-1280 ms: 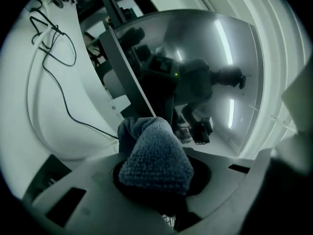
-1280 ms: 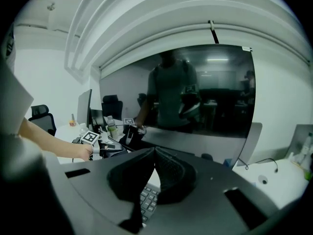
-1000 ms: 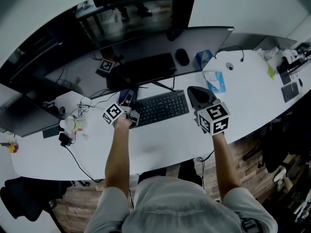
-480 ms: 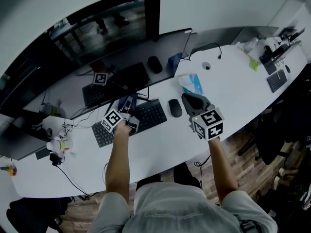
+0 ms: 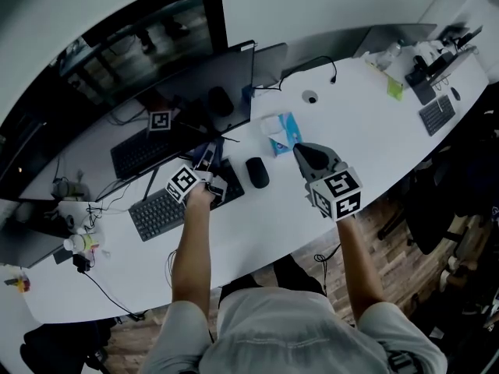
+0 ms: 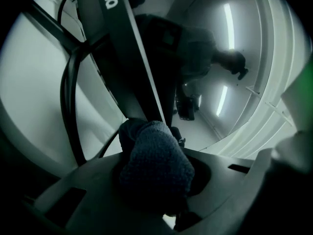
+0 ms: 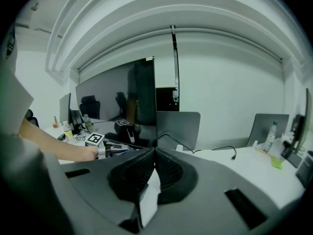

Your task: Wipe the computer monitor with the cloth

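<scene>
Nearest, the right gripper (image 5: 310,158) hangs over the desk (image 5: 374,107), jaws pressed together on nothing; the left gripper (image 5: 209,164) clamps the dark cloth (image 6: 154,165) against the lower edge of the monitor (image 5: 187,92); pushing hard there could rock the screen or snag the cable (image 6: 67,97).

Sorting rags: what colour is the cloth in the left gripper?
The cloth is dark blue-grey; the left gripper view shows it best.

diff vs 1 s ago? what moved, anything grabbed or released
Both grippers shifted right along the desk. The left gripper went from the left end of the keyboard to its right end. The right gripper cleared the mouse. Nothing grabbed or released: the cloth stays in the left jaws; the right jaws are shut, empty.
</scene>
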{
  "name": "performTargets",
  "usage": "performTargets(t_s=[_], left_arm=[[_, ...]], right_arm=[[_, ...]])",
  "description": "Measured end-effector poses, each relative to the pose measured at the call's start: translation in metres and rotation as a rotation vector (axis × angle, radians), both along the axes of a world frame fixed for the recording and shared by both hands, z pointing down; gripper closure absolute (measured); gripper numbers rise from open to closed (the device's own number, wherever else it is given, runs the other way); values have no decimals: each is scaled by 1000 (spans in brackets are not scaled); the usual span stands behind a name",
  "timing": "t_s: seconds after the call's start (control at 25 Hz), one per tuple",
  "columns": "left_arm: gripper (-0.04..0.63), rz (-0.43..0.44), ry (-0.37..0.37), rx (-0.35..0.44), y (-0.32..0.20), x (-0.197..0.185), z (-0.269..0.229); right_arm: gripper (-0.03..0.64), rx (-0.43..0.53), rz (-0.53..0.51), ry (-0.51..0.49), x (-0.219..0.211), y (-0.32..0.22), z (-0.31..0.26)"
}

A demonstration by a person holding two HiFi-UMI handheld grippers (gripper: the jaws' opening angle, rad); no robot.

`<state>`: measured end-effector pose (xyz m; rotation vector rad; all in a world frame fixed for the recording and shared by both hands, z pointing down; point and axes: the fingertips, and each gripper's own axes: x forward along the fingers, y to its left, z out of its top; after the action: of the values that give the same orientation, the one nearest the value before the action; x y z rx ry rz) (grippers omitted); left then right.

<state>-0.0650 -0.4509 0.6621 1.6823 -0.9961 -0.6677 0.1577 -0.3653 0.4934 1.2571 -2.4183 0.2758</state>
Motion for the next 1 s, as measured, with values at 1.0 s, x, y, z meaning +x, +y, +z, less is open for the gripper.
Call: performTargets(t_s=[1.0], left_arm=[[532, -93, 128, 35, -59, 140, -9]], right_arm=[[615, -13, -28, -13, 129, -47, 13]])
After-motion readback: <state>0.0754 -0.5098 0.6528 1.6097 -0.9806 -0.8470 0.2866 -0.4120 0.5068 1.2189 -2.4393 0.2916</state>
